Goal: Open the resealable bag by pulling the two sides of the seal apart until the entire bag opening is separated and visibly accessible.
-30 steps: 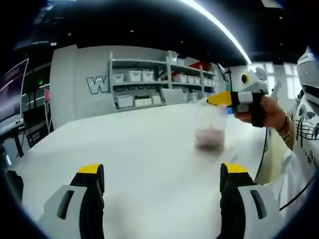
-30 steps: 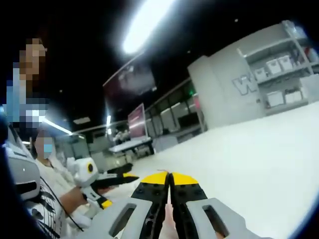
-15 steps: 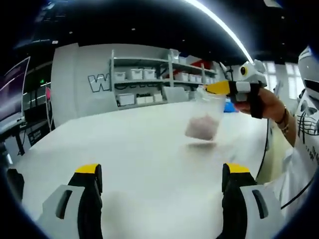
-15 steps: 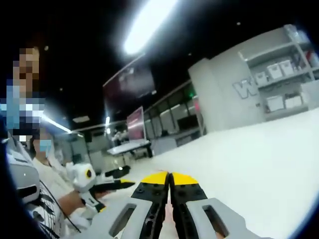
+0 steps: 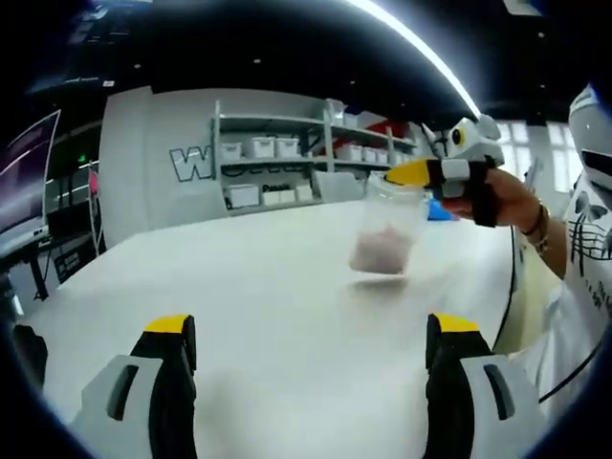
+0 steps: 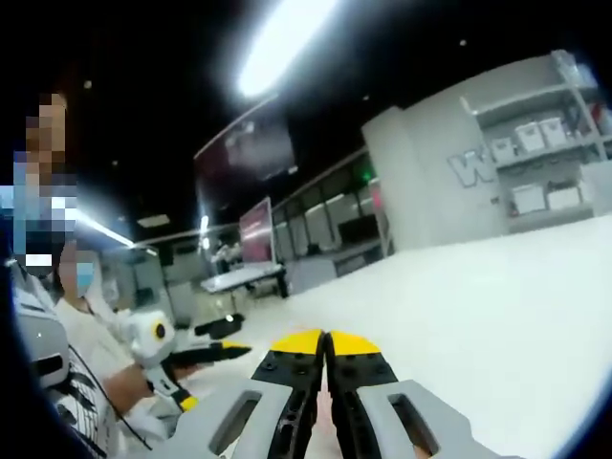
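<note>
A clear resealable bag with a pinkish lump at its bottom hangs above the white table, blurred. My right gripper, held by a hand, comes in from the right of the left gripper view and is shut on the bag's top edge. In the right gripper view its yellow-tipped jaws are pressed together. My left gripper stands open low over the table, well short of the bag, with nothing between its fingers. It also appears as the left gripper beside a person's hand.
Shelves with white bins line the far wall. A dark screen stands at the left. The table's right edge runs close to the person in a white printed shirt. Another person is at the left of the right gripper view.
My right gripper has lifted the bag off the table and carried it slightly left. The left gripper has stayed open and nearly still.
</note>
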